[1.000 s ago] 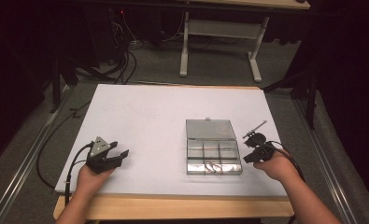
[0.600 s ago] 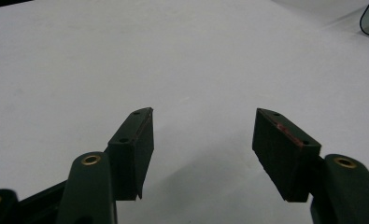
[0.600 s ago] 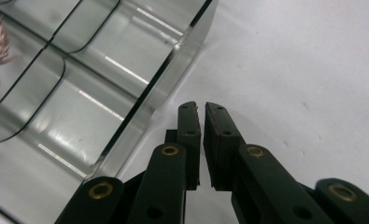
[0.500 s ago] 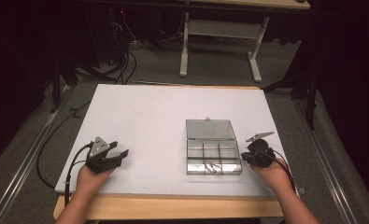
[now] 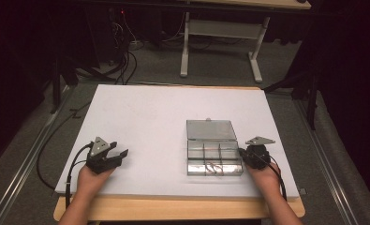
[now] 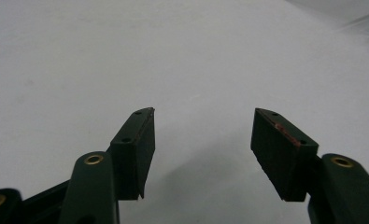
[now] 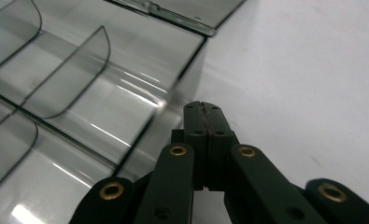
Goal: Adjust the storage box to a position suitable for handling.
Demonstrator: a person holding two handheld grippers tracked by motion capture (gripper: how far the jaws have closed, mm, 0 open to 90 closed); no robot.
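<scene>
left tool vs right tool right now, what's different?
The left tool has its jaws apart with nothing between them; the right tool has its jaws pressed together, empty. The left tool sits over bare white table, well away from the clear compartment box; the right tool is at the box's right side. Both are hand-held, low over the table.

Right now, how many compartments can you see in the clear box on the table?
6, in two rows of three inside the clear box: three along the far row beside the open lid, three along the near row. The near middle one holds something small.
</scene>
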